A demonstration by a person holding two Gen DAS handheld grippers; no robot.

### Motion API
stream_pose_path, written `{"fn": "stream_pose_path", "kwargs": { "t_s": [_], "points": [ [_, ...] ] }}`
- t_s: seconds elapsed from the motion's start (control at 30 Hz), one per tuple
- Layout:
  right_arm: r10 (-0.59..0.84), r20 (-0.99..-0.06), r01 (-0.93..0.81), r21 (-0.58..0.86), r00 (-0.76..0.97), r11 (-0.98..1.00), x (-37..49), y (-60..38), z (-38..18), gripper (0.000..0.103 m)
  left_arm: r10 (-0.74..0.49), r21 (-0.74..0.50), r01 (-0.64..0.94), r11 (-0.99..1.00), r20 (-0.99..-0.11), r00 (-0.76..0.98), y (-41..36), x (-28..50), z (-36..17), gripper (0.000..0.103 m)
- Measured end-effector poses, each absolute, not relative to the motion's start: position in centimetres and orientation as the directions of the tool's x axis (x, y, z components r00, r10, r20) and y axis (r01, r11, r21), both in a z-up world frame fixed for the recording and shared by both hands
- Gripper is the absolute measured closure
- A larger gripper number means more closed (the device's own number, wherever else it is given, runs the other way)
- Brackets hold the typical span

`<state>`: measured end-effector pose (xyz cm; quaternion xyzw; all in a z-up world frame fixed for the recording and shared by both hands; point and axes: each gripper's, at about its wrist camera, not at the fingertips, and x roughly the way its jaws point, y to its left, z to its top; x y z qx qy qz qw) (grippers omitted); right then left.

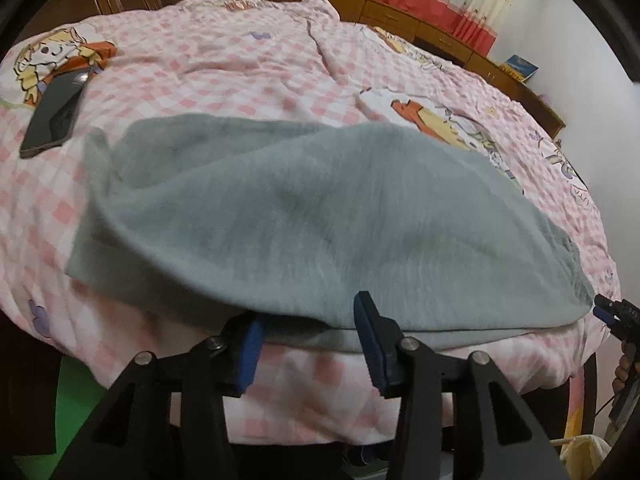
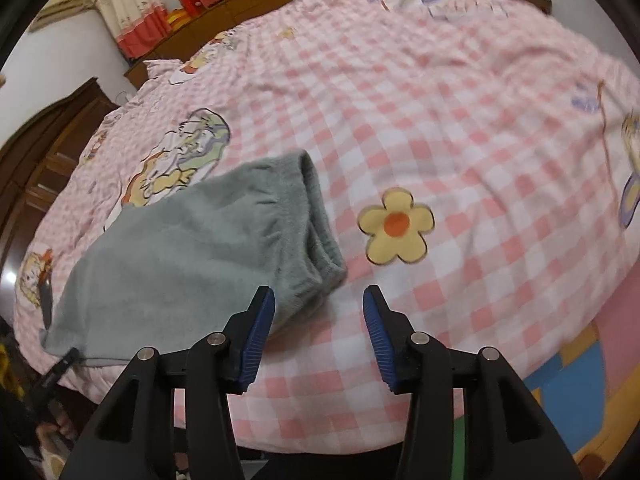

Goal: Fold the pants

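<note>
Now both of my grippers hang over the near edge of the bed, angled down at the pink checked quilt point(image 1: 248, 64). Grey pants point(image 1: 280, 216) lie folded across the quilt close to that edge, one layer on top of another, the fabric soft and slightly blurred. Left gripper point(image 1: 308, 340): jaws partly apart, blue pads bare, nothing pinched; the near hem of the pants lies just past the fingertips, and whether the right-hand pad brushes it I cannot tell. Right gripper point(image 2: 319, 328): jaws also partly apart and empty; the elastic waistband point(image 2: 316, 216) end of the pants sits just beyond my left-hand pad, with checked quilt showing through the gap. A yellow flower print point(image 2: 396, 226) lies on the quilt beside the waistband. In the left view a dark phone point(image 1: 56, 114) rests on the quilt, well apart from the pants, to their far left, and the tip of my right gripper shows at the frame's right edge, near the pants' corner
</note>
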<state>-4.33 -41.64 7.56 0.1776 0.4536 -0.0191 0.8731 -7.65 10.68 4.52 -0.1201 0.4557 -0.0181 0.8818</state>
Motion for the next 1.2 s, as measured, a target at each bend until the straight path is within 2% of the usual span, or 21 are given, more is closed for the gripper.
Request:
{"fn": "stream_pose_path", "kwargs": {
  "t_s": [0.13,0.3,0.53,0.63,0.67,0.8,0.9,1.07,1.1,1.17,1.2],
  "points": [
    [0.17,-0.773,0.113,0.298,0.611,0.948,-4.2,-38.8,8.9,0.056,-0.121,-0.223,-0.091,0.971,-0.777,0.618,11.6,-8.9,5.8,0.049],
    [0.223,-0.775,0.03,0.297,0.592,0.954,-3.2,-34.5,8.1,0.056,-0.103,-0.232,-0.114,0.966,-0.751,0.653,13.3,-10.2,6.9,0.048],
    [0.246,-0.838,-0.041,0.26,0.487,0.965,-0.9,-28.8,4.2,0.056,-0.095,-0.281,-0.172,0.944,-0.732,0.675,16.2,-10.4,7.5,0.048],
    [0.209,-0.864,-0.028,0.221,0.459,0.975,-0.2,-27.6,2.6,0.056,-0.08,-0.286,-0.195,0.938,-0.727,0.682,17.3,-10.1,7.6,0.048],
    [0.189,-0.863,-0.023,0.202,0.468,0.979,-0.3,-27.3,2.2,0.054,-0.088,-0.304,-0.201,0.931,-0.723,0.686,17.6,-10.0,7.6,0.047],
    [0.204,-0.838,-0.048,0.209,0.506,0.977,-0.9,-26.4,1.8,0.03,-0.154,-0.408,-0.219,0.886,-0.707,0.691,18.8,-8.7,6.6,0.047],
    [0.167,-0.835,-0.074,0.151,0.525,0.986,-1.2,-25.4,1.3,0.024,-0.166,-0.429,-0.237,0.872,-0.712,0.682,19.0,-6.9,5.2,0.047],
    [0.128,-0.812,-0.087,0.095,0.569,0.992,-1.9,-24.4,1.1,0.02,-0.191,-0.512,-0.291,0.808,-0.695,0.694,19.7,-4.6,3.3,0.047],
    [0.126,-0.809,-0.091,0.09,0.573,0.992,-2.0,-24.3,1.1,0.02,-0.196,-0.528,-0.294,0.797,-0.686,0.701,19.9,-4.4,3.2,0.048],
    [0.135,-0.806,-0.089,0.102,0.576,0.991,-2.1,-24.5,1.1,0.02,-0.205,-0.548,-0.289,0.785,-0.669,0.714,20.0,-4.0,3.3,0.06],
    [0.141,-0.805,-0.086,0.113,0.577,0.99,-2.0,-24.6,1.1,0.02,-0.209,-0.549,-0.28,0.787,-0.665,0.717,20.0,-3.8,3.5,0.076]
  ]
}}
